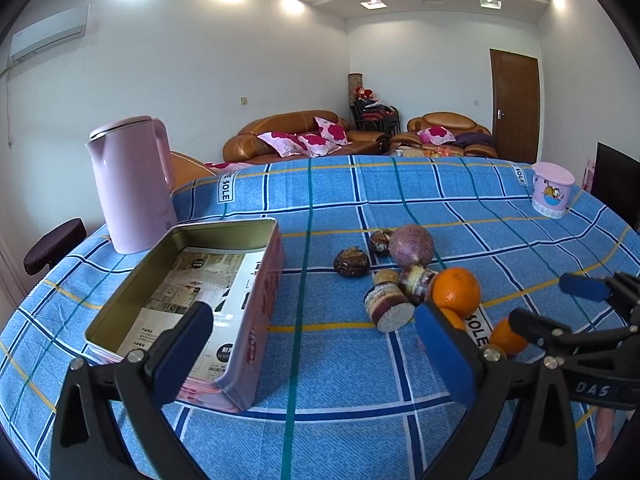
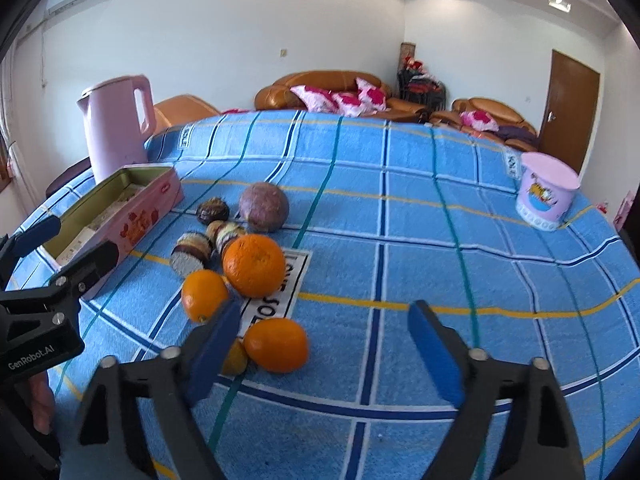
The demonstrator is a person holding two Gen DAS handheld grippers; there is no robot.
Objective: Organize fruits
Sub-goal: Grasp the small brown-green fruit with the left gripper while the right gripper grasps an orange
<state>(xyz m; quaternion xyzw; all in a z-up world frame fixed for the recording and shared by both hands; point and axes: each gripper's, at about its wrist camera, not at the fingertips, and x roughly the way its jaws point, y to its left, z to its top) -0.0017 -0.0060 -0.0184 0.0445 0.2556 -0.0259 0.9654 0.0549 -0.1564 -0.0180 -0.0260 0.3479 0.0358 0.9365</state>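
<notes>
Both grippers released, holding nothing: left gripper [image 1: 320, 348] over the cloth, pink tin [image 1: 256, 300] at its 10 o'clock; right gripper [image 2: 324, 344] with oranges [image 2: 253, 265] at 11 o'clock.

Pink kettle [image 1: 132, 184], lidded pink cup [image 1: 552, 194]

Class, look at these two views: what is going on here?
A person holds a claw in each hand above a table with a blue checked cloth. Both the left claw and the right claw are open and empty. The oranges and other produce lie loose beside an open pink tin, which holds no fruit yet.
</notes>
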